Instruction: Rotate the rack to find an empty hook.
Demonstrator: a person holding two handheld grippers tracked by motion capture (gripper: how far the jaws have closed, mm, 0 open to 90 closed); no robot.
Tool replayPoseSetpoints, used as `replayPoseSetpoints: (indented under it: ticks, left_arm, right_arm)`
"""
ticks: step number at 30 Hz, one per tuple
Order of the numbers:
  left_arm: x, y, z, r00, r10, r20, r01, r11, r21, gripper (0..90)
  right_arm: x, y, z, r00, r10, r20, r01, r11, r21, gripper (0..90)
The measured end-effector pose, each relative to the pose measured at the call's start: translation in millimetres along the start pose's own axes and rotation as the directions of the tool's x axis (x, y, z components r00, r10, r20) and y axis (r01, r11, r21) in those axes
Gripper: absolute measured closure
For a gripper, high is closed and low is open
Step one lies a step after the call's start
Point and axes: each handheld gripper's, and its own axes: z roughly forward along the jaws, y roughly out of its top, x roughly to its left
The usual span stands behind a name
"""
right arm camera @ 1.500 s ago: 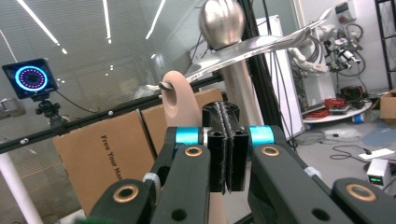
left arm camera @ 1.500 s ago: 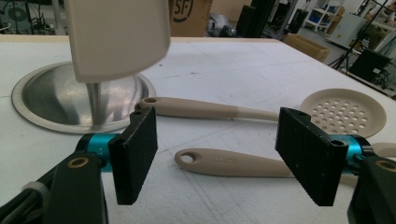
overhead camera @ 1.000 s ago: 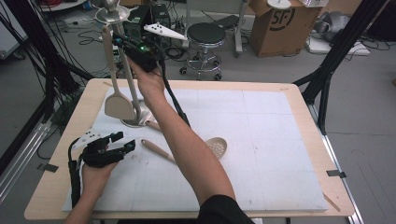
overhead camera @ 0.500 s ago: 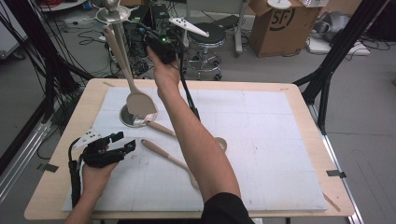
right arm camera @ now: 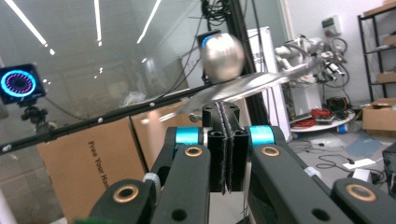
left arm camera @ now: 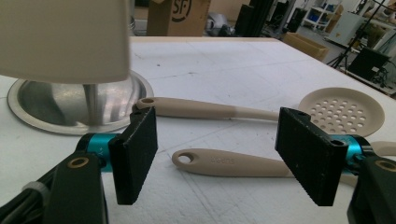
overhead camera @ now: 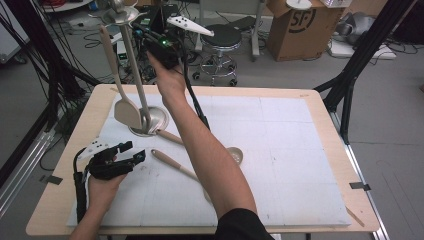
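High view is showing the right gripper (overhead camera: 159, 50) reaching up beside the top of the rack (overhead camera: 152, 119), where a spatula (overhead camera: 120, 95) is hanging by its handle. A judgement: if the hand is nudging the rack top while pulling away, the rack could be rocking on its base and the spatula could be swinging off its hook. In the right gripper view, the jaws are pressing flat together with nothing between them, just under the rack's ball and disc (right arm camera: 223, 58). The left gripper (overhead camera: 120, 157) is resting on the table (overhead camera: 300, 150), jaws wide apart and holding nothing, with a spoon (left arm camera: 224, 163) and skimmer (left arm camera: 343, 109) lying just ahead.
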Motion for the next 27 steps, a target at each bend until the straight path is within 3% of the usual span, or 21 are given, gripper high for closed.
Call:
replayPoseSetpoints:
  ticks: [7,12,19,27]
  left_arm:
    - [-0.4,0.0,0.5,1.0000,0.001,0.003,-0.001,1.0000,0.001,30.2]
    - [2.2,0.0,-1.8,1.0000,0.007,-0.007,-0.007,1.0000,-0.005,30.3]
    - [5.5,-0.5,-4.0,0.9998,-0.003,-0.019,0.003,1.0000,-0.009,30.2]
    - [2.6,-0.7,-1.8,0.9998,0.008,-0.019,-0.008,1.0000,0.004,30.3]
  right_arm:
    - [13.0,-6.9,7.7,0.9992,-0.030,-0.028,0.031,0.999,0.026,90.0]
    - [14.0,-6.7,7.1,0.9986,-0.041,-0.035,0.042,0.998,0.040,90.0]
    - [1.1,-10.4,-17.6,0.9992,-0.039,0.007,0.038,0.998,0.045,89.7]
    - [-19.1,-17.8,-50.3,0.9983,0.014,0.057,-0.018,0.998,0.066,71.3]
